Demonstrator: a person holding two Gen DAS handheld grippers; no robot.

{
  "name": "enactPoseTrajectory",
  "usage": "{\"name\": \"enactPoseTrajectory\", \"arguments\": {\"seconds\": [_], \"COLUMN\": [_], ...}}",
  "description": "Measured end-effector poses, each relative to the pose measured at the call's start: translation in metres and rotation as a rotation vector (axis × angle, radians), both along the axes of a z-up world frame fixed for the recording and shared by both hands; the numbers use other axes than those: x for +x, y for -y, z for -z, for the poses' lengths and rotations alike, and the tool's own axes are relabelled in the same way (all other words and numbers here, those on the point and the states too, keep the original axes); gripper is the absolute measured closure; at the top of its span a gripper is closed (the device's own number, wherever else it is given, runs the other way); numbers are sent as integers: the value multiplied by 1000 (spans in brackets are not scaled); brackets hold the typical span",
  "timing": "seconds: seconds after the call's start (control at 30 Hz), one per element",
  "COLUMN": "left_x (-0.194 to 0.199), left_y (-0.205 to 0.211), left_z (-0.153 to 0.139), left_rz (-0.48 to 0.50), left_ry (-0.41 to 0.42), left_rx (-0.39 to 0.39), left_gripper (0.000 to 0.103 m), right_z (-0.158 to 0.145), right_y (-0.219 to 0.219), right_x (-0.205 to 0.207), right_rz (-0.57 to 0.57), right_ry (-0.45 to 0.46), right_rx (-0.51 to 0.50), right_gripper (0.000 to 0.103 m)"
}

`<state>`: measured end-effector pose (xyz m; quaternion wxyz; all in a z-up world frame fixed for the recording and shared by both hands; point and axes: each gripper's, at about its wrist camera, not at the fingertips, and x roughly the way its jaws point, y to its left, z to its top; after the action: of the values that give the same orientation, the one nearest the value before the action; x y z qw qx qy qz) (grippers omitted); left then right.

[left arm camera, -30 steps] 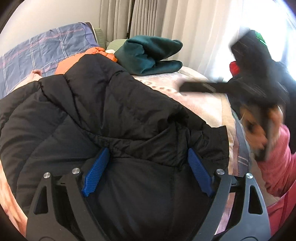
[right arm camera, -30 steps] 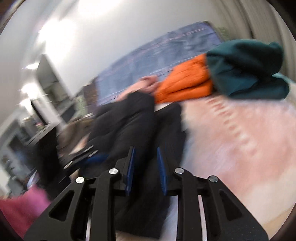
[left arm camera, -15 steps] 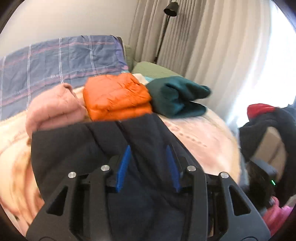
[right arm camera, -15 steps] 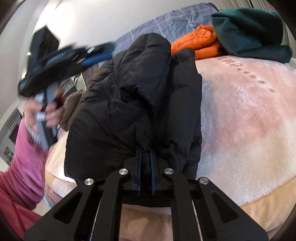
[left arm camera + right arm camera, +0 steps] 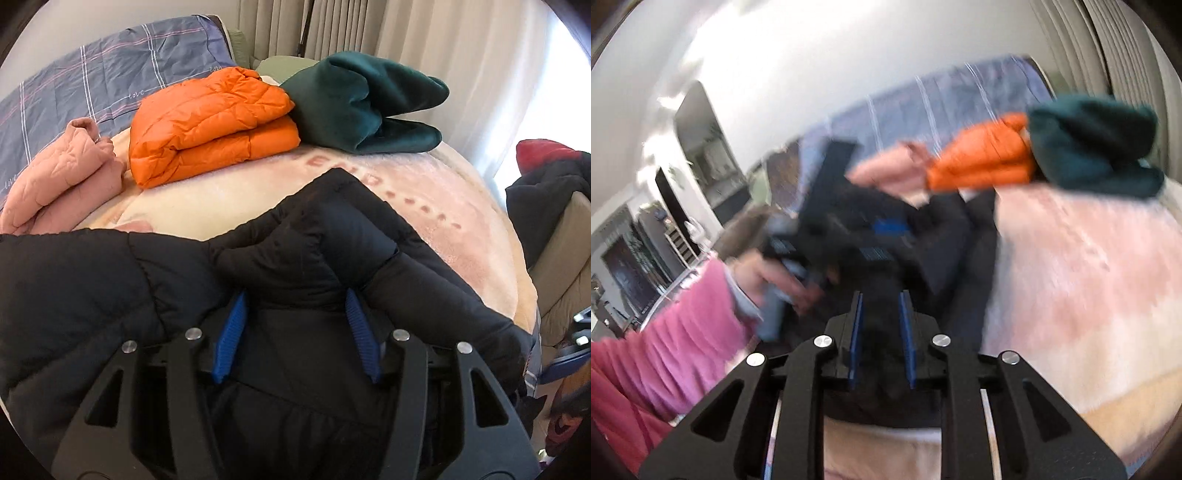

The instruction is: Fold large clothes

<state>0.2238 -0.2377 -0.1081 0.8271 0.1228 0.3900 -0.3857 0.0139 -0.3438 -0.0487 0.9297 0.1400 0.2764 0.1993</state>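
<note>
Black quilted puffer jacket (image 5: 258, 266) at 6 o'clock; orange quilted jacket (image 5: 210, 122) at 11; dark green garment (image 5: 354, 107) at 1; pink quilted jacket (image 5: 62, 173) at 9; blue-grey plaid bedding (image 5: 103, 81), white and pink lines; cream-pink blanket (image 5: 443, 206); blue gripper pads (image 5: 231, 336); pink sleeve (image 5: 683, 332).

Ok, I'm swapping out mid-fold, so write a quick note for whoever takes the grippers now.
Left gripper: jaws opening, black puffer jacket bunched between the pads.
Right gripper: jaws opening, black fabric between them; view blurred.
Jacket lies rumpled at the near edge of the bed.
Done: orange jacket and green garment folded at the back; pink one beside them.
Left: finish folding the black jacket.
</note>
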Motion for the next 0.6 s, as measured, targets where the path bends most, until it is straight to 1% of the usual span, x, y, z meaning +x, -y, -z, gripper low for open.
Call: {"name": "enactPoseTrajectory", "arguments": {"seconds": [0.07, 0.13, 0.17, 0.23, 0.33, 0.43, 0.5, 0.57, 0.6], "left_x": [1, -1, 0, 2, 4, 6, 6, 6, 5], "left_y": [-1, -6, -8, -11, -13, -12, -11, -13, -14], "left_z": [0, 0, 0, 0, 3, 8, 9, 9, 8], "left_rz": [0, 1, 0, 6, 16, 17, 17, 16, 14], "left_ry": [-4, -9, -13, -27, -32, -40, -39, -36, -36], "left_rx": [-11, -23, -31, -54, -75, -87, -88, -95, -101], "left_gripper": [47, 47, 47, 46, 46, 45, 45, 45, 45], "right_z": [6, 33, 52, 72, 76, 80, 76, 66, 57], "right_y": [-9, -17, -18, -15, -13, -13, -15, -21, -21], "right_x": [11, 33, 42, 48, 46, 46, 45, 40, 45], "right_rz": [-1, 33, 47, 52, 66, 70, 72, 73, 72], "right_ry": [-7, -105, -157, -175, -191, -198, -200, -203, -212], "right_rx": [-14, -60, -60, -15, 15, 18, 1, -39, -52], "right_gripper": [84, 84, 86, 87, 87, 87, 87, 86, 84]}}
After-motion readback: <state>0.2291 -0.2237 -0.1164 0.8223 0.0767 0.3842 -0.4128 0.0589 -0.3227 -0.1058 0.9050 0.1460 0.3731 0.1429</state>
